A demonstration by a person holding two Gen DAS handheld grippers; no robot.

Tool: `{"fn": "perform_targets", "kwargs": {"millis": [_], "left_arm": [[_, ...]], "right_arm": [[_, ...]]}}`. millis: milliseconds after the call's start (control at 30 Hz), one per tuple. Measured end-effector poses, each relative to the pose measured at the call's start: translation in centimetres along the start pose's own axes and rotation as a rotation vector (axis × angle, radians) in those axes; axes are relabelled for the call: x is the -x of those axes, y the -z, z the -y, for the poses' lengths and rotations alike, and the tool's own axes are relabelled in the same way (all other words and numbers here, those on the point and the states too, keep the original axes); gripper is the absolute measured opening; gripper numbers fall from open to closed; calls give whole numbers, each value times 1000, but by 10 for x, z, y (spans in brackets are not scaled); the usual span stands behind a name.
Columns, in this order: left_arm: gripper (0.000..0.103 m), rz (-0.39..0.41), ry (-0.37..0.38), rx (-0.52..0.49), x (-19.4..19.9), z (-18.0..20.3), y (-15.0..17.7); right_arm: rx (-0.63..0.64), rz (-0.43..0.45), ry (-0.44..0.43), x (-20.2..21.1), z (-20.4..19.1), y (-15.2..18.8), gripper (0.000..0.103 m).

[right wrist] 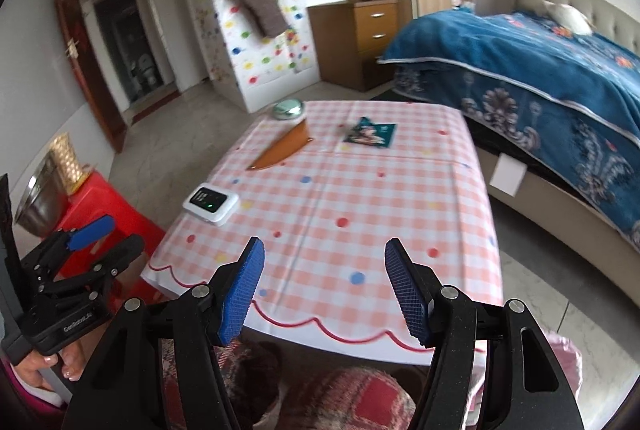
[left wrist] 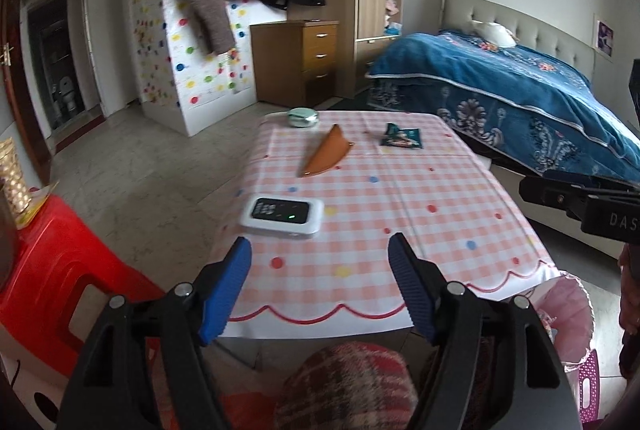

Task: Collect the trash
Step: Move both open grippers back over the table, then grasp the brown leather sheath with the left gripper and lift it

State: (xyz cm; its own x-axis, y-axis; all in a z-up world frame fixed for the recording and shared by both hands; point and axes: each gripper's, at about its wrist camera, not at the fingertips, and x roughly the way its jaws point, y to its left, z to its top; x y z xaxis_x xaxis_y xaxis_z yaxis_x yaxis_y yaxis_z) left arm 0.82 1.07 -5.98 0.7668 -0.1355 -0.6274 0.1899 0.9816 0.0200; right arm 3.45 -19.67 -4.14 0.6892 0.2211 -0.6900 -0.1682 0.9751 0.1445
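Note:
A dark green snack wrapper (left wrist: 402, 139) lies flat at the far right of the pink checked table (left wrist: 400, 198); it also shows in the right wrist view (right wrist: 370, 133). An orange curved piece (left wrist: 326, 152) (right wrist: 282, 146) lies at the far middle. My left gripper (left wrist: 320, 250) is open and empty above the near table edge. My right gripper (right wrist: 324, 252) is open and empty, also above the near edge. The left gripper shows at the lower left of the right wrist view (right wrist: 90, 238). A pink-lined trash bin (left wrist: 568, 322) stands by the table's near right corner.
A white device with a dark screen (left wrist: 282, 217) (right wrist: 211, 206) lies near the left edge. A round green tin (left wrist: 303, 117) sits at the far edge. A red stool (left wrist: 52, 270) stands at left, a blue-covered bed (left wrist: 520, 90) at right.

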Motion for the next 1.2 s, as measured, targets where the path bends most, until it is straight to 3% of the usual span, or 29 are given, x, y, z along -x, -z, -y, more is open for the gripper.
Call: {"fn": "perform_targets", "kwargs": {"millis": [267,833,1000,1200], "left_arm": [[70,-37,-25,31,-28,-19,-6],[78,-68,-46,-11,-77,-18,-33],[87,-71,-50,-28,-101,-19,-48],[89,-113,-34,-81,-146,-11,-65]], "right_arm": [[-21,47,-22,-13,-3,5,64],[10,57,-8,-45,9,-42,64],[11,49,15,-58,11,-52,64],[-22,29,50,-82,26,-63,64]]}}
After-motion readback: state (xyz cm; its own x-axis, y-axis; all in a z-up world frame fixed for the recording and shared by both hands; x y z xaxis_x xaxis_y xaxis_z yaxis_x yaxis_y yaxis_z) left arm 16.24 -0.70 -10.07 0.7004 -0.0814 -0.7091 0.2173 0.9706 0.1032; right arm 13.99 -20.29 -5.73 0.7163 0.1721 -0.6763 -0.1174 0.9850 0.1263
